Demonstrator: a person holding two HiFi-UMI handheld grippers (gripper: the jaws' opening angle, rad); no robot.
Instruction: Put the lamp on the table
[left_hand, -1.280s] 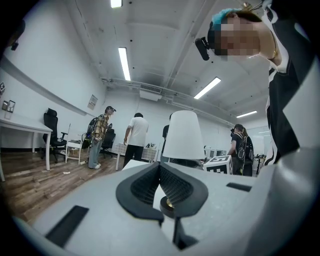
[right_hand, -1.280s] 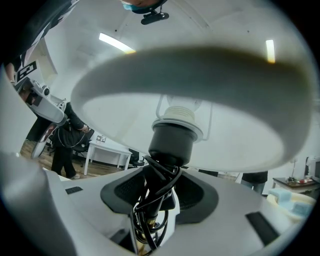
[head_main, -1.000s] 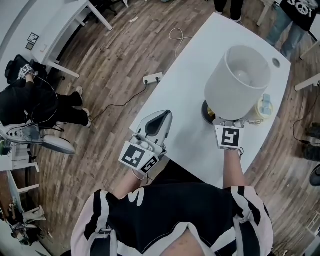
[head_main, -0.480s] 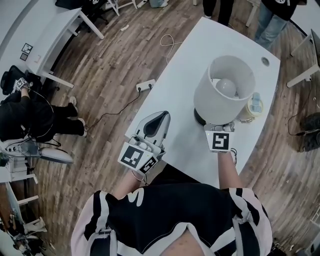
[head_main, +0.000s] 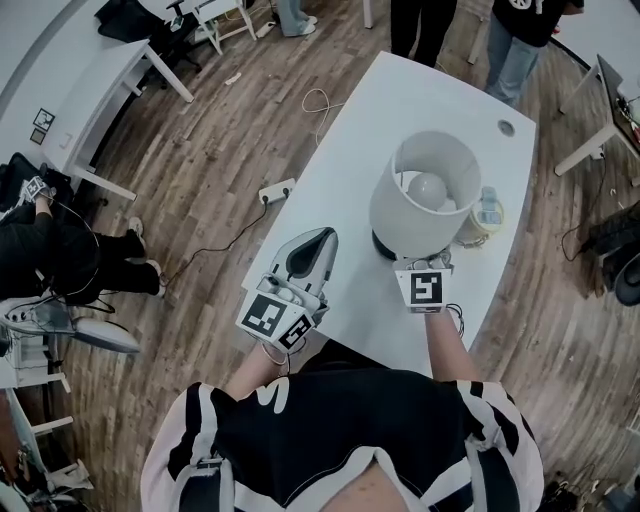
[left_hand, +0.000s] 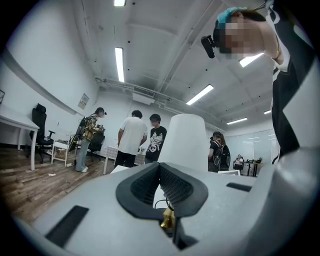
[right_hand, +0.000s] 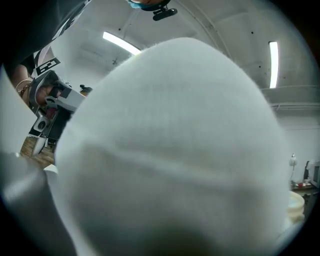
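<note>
Your right tongs (head_main: 427, 264) reach in under the near side of the lamp (head_main: 402, 225), their tips lost beneath the shade. White fabric fills their own view, so you cannot tell whether they are clamped on the stem or slack. Your left tongs (head_main: 322, 238) are together and empty, well apart from the lamp, over the near left edge of the white counter (head_main: 400, 95). The lamp stands upright on that counter, its dark base (head_main: 384, 246) seemingly flat on the top and the bulb (head_main: 428, 187) showing down through the open shade. A pale round container (head_main: 487, 212) sits just beside the lamp on its far right side; whether the two touch is not clear. A cable hole (head_main: 505, 128) lies farther along the counter. Off the counter, a power strip (head_main: 276, 189) rests on the wooden floor, and people stand at the far end. The task looks all but done, with only the letting go left. To do that well, make sure the base bears its full weight before you ease the right tongs apart, and open them slowly. Draw them low and straight back towards you, so the marker cube does not catch the shade's lower rim and tip the lamp onto the container. Keep the left tongs ready to steady the shade if it rocks.
</note>
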